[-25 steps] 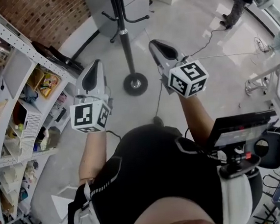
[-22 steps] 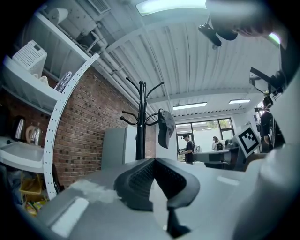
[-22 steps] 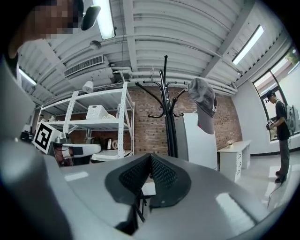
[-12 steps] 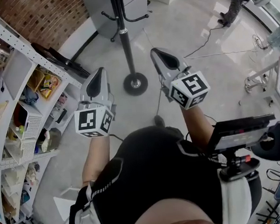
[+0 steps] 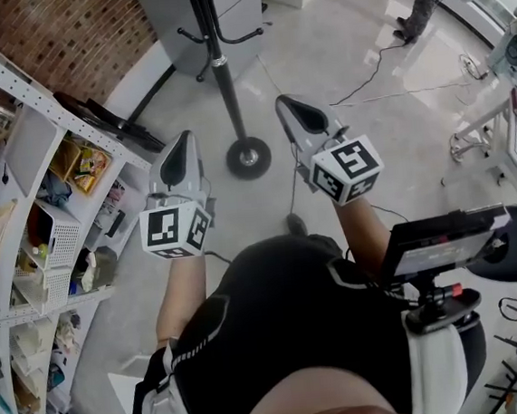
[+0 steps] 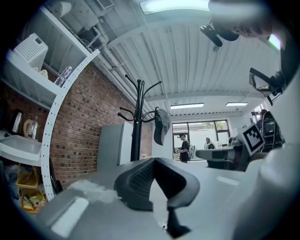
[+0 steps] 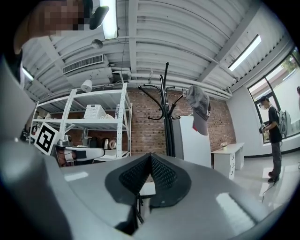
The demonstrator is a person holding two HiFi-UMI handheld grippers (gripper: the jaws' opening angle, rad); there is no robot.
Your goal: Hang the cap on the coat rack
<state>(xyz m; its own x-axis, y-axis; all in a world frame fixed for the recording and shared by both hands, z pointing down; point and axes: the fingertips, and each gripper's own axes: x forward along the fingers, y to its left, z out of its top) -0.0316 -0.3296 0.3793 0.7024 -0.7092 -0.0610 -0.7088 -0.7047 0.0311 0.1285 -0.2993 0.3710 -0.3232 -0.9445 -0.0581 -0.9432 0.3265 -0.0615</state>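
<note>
Closest in, you hold both grippers out in front of your chest, each with its marker cube turned up toward your head. Your left gripper (image 5: 182, 141) is clenched: in the left gripper view its two dark jaws meet at the tips, with nothing between them. Your right gripper (image 5: 283, 104) is clenched the same way, tips pressed together and empty (the right gripper view shows only a thin seam where the pads touch). The two grippers are near each other but apart. A small screen (image 5: 444, 240) sits on a mount by your right elbow.

Beyond the jaws lies pale, glossy floor (image 5: 336, 67). The coat rack (image 5: 221, 78) stands on its round base just ahead of the gap between your grippers, a black pole with curved hooks near the top. The cap (image 7: 199, 108) hangs down from one of the upper hooks, on the right side of the pole as both gripper views see it, well apart from either gripper.

To your left stands a white shelf unit (image 5: 24, 133) crowded with small items (too small to name), with a brick wall (image 5: 78, 28) behind it. Past the rack is a grey cabinet (image 5: 234, 4). Furthest off, a person (image 7: 273, 136) stands by the windows.
</note>
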